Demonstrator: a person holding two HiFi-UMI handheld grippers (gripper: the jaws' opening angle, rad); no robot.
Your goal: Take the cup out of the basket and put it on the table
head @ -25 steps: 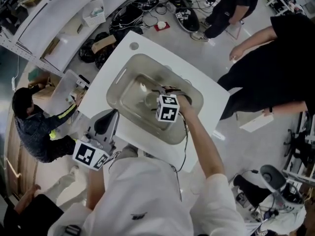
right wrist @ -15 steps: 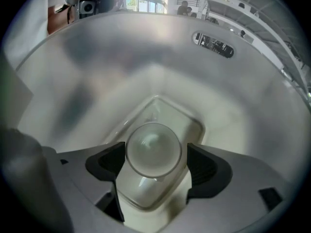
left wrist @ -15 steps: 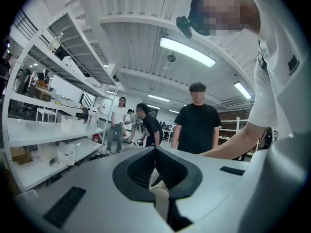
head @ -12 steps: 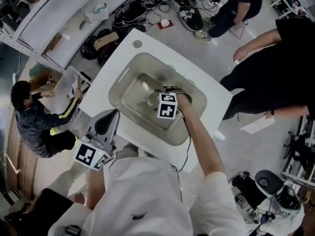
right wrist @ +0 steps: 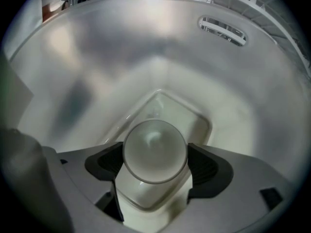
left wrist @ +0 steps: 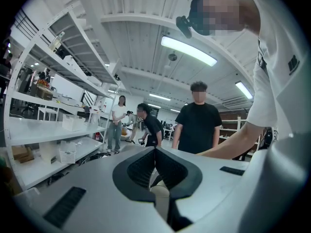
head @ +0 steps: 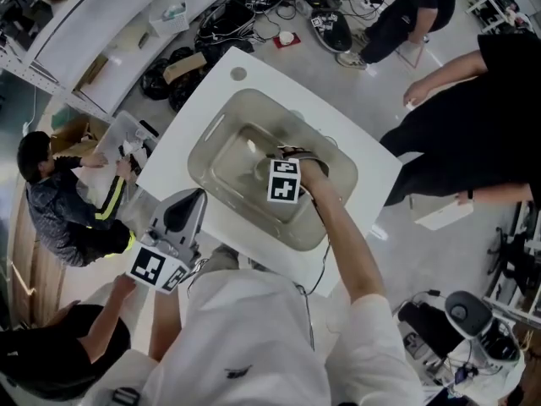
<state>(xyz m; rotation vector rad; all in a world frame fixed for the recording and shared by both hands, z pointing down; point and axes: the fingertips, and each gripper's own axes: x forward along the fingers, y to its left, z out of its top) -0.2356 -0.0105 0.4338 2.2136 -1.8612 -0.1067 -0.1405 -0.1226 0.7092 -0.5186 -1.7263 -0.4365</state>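
A pale translucent cup [right wrist: 154, 151] sits upright low in the basket [right wrist: 160, 42], a translucent tub on the white table [head: 254, 74]. My right gripper [right wrist: 154, 161] reaches down into the tub, and its two dark pads press the cup's sides. In the head view the right gripper [head: 272, 161] and its marker cube cover most of the cup [head: 259, 169] near the middle of the basket [head: 221, 123]. My left gripper [head: 193, 194] hangs off the table's near left edge, jaws together with nothing between them. In its own view the left gripper [left wrist: 155, 154] points up into the room.
Several people stand or crouch around the table: one in black [head: 473, 117] on the right, another [head: 59, 201] at the left by a small cart. Cables and bags [head: 220, 24] litter the floor beyond the table. White shelving [left wrist: 43, 130] lines the left wall.
My right gripper stays at the same spot in the basket with the cup. My left gripper has not moved. The people at the left have shifted.
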